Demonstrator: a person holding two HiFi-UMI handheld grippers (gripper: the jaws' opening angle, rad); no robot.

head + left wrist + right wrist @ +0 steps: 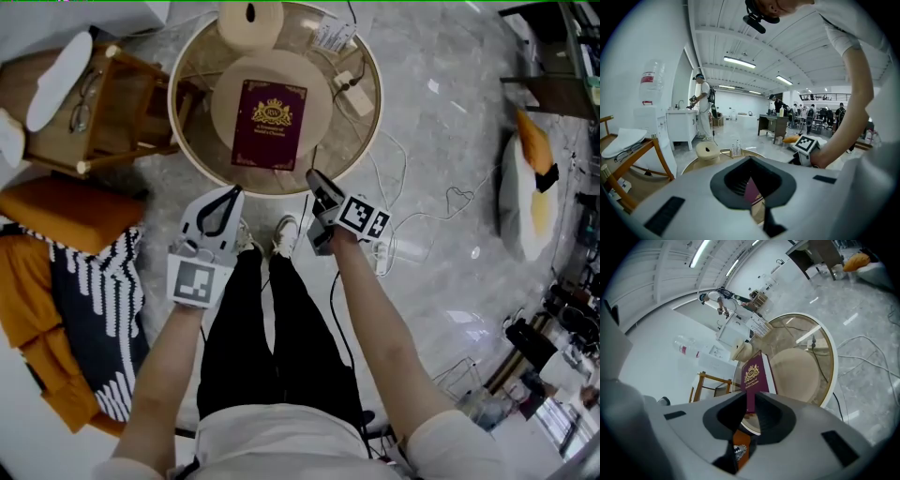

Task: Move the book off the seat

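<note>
Looking down past my black trousers (246, 328), I see my two tongs held out in front of me. My left gripper (234, 193) is pressed together with nothing in it. It hangs just short of the big round rim (174, 112), off to the side. I think I keep it there so it is out of the way, because this job needs only one pinch.

My right gripper (312, 177) reaches a bit further. Its tip sits at the near right corner of the book (270, 123). From the camera on that gripper I see a thin dark red strip of the book running right between the two jaws, with almost no gap. So I say it is pinching the book by that corner (a corner is the easy bit to grab when a book lies flat).

The book lies on the round tan seat (317, 112), cover up, gold crest showing, so it is not off the seat yet. I guess the next move is to lift it and carry it away slowly, since a grip on one corner could let it swing or slip.

The rim runs all around the seat. Past it stands a second tan stool (250, 23), and to the left a wooden chair (127, 98).
</note>
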